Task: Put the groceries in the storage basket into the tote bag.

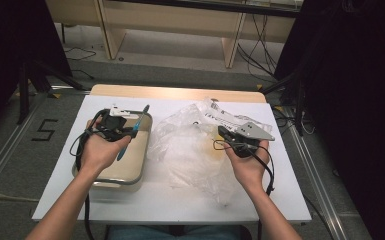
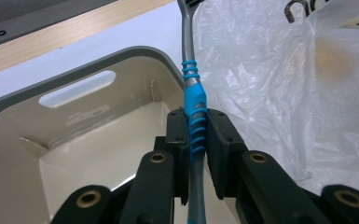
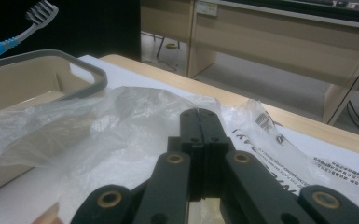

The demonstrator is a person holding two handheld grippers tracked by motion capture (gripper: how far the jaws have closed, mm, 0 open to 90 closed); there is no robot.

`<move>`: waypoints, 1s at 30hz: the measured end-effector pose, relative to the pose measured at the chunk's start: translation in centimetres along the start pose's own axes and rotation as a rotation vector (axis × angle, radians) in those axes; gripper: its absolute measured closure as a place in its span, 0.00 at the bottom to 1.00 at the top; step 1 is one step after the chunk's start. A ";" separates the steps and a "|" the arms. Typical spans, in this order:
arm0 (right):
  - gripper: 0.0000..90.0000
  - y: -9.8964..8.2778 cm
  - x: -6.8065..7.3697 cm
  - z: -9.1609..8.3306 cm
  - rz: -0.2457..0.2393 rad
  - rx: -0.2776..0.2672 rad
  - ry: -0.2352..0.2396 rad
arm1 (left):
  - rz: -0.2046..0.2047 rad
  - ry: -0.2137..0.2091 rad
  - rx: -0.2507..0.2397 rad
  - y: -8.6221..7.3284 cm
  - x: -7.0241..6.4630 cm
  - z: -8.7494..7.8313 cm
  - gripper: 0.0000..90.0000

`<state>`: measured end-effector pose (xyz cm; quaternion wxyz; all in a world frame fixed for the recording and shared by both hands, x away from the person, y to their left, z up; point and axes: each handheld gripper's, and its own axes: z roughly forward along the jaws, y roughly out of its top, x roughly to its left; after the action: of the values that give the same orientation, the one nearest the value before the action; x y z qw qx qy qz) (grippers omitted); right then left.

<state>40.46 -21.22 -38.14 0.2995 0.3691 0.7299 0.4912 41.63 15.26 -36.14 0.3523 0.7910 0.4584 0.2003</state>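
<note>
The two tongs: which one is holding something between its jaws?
The left tongs: they clamp a blue-and-grey toothbrush above the beige bin. The right tongs are shut against the clear plastic bag.

White rectangular table top (image 1: 180,200) with pale wooden far edge. Beyond it, light wooden desk frame (image 1: 170,22), black cables (image 1: 252,55) on grey floor. Black tripod legs (image 1: 35,75) far left. Black "5" marking (image 1: 45,130) on floor, left.
</note>
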 end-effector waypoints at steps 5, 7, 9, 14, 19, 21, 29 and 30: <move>1.00 0.0 0.0 0.0 0.002 -0.002 -0.001 | -0.001 -0.004 0.001 0.1 -0.3 -0.1 0.88; 1.00 0.0 0.0 0.0 0.002 -0.004 -0.001 | 0.003 -0.003 0.000 0.1 -0.3 -0.2 0.88; 1.00 0.0 0.0 0.0 0.002 -0.005 -0.001 | 0.004 -0.005 -0.005 0.1 -0.4 -0.2 0.88; 1.00 0.0 0.0 0.0 0.002 -0.004 -0.001 | 0.011 -0.019 -0.014 0.3 -0.7 -0.5 0.88; 1.00 0.0 0.0 0.0 0.002 -0.005 0.000 | 0.021 -0.023 -0.022 0.5 -1.2 -0.7 0.88; 1.00 0.0 0.0 0.0 0.003 -0.002 0.001 | 0.026 -0.025 -0.022 0.5 -1.4 -0.8 0.88; 1.00 0.0 0.0 0.0 0.001 -0.005 0.000 | 0.042 -0.048 -0.027 0.8 -2.1 -1.0 0.88; 1.00 0.0 0.0 0.0 0.002 -0.001 0.000 | 0.041 -0.052 -0.027 0.8 -2.2 -1.1 0.88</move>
<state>40.42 -21.22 -38.10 0.2991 0.3697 0.7294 0.4918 40.30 13.49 -34.82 0.3706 0.8003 0.4299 0.1932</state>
